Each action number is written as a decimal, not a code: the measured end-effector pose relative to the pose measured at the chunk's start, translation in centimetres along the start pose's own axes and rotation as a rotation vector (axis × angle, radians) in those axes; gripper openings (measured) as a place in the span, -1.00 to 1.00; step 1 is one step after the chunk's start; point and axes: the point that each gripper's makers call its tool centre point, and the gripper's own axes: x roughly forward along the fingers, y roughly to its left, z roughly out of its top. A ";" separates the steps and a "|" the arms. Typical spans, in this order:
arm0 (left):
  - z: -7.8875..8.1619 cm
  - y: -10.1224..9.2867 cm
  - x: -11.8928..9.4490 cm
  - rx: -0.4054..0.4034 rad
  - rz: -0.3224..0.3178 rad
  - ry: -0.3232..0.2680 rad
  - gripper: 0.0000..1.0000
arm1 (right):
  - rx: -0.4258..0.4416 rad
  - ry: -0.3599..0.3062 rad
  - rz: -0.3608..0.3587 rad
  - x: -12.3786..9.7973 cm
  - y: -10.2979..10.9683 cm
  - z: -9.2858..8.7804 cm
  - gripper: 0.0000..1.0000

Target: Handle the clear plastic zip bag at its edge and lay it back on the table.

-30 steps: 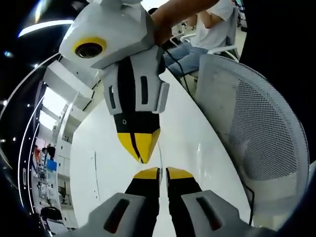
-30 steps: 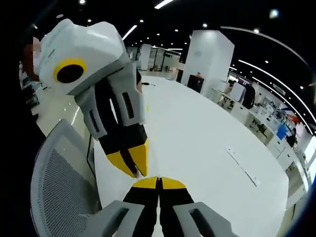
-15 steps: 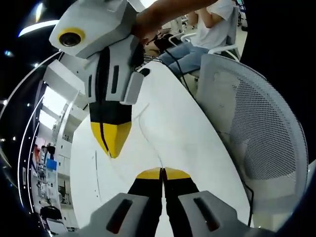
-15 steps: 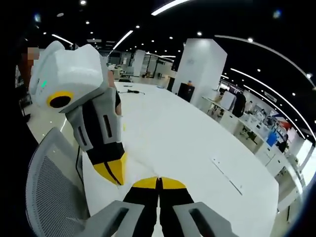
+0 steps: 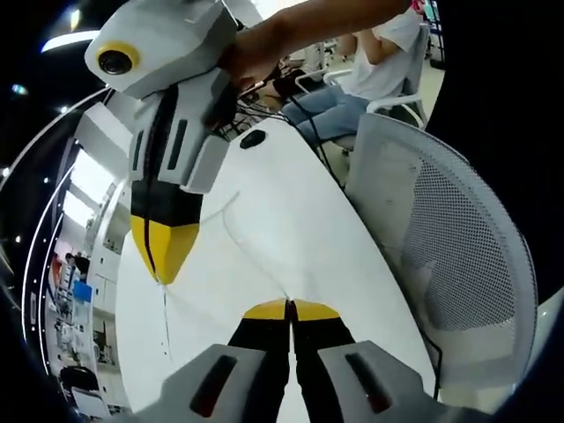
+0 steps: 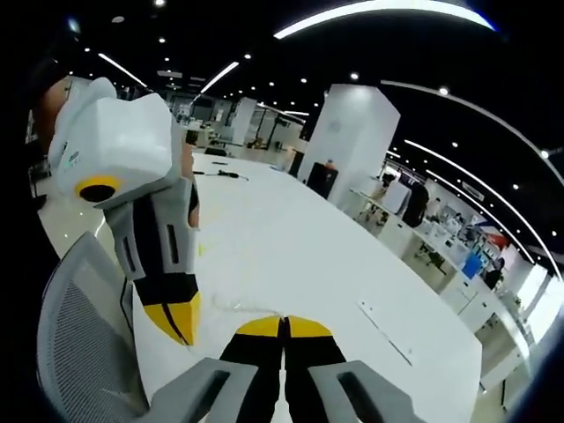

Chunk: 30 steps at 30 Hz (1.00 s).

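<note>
Clear bag (image 5: 256, 238) stretches thin, centre frame, above the white surface (image 5: 335, 256), pinched between your closed left tongs (image 5: 289, 308) and closed right tongs (image 6: 282, 324); pulling apart risks tearing or slipping.

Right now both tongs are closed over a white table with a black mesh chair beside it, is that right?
Not quite: the mesh chair is white, not black, as the left gripper view shows. The left tongs and right tongs are closed over the white table.
</note>
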 end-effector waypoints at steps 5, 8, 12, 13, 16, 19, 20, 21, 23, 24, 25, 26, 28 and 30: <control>-0.2 -0.4 0.1 -0.016 -0.016 0.002 -1.00 | -0.010 -0.009 -0.002 0.0 0.0 0.4 -1.00; -0.4 -0.6 0.2 -0.035 -0.030 0.005 -1.00 | -0.014 -0.018 0.002 0.0 0.2 0.7 -1.00; -1.0 -0.4 0.1 -0.037 -0.017 0.021 -1.00 | -0.020 -0.032 0.002 0.0 0.3 1.1 -1.00; -1.3 -0.1 0.1 -0.039 0.002 0.030 -1.00 | -0.017 -0.038 0.002 0.0 0.3 1.2 -1.00; -1.9 0.4 -0.1 -0.033 0.028 0.044 -1.00 | -0.019 -0.050 0.007 -0.1 0.5 1.6 -1.00; -2.4 1.1 -0.3 -0.037 0.053 0.048 -1.00 | -0.029 -0.060 -0.002 -0.2 0.4 1.8 -1.00; -2.7 1.6 -0.4 -0.026 0.079 0.059 -1.00 | -0.039 -0.073 -0.004 -0.2 0.3 2.1 -1.00; -2.9 1.7 -0.4 -0.024 0.084 0.066 -1.00 | -0.040 -0.076 -0.003 -0.2 0.3 2.1 -1.00; -2.9 1.7 -0.4 -0.034 0.078 0.062 -1.00 | -0.036 -0.074 0.001 -0.1 0.4 2.1 -1.00; -3.1 1.6 -0.3 -0.027 0.081 0.067 -1.00 | -0.038 -0.076 0.002 -0.1 0.5 2.1 -1.00; -3.3 1.6 -0.2 -0.025 0.082 0.070 -1.00 | -0.039 -0.074 0.006 0.0 0.6 2.1 -1.00; -3.5 1.6 -0.1 -0.025 0.083 0.072 -1.00 | -0.037 -0.073 0.011 0.1 0.8 2.0 -1.00; -3.8 1.6 0.2 -0.015 0.095 0.077 -1.00 | -0.041 -0.075 0.013 0.2 1.1 1.9 -1.00; -4.2 1.2 0.5 -0.024 0.095 0.080 -1.00 | -0.037 -0.076 0.042 0.5 1.9 1.7 -1.00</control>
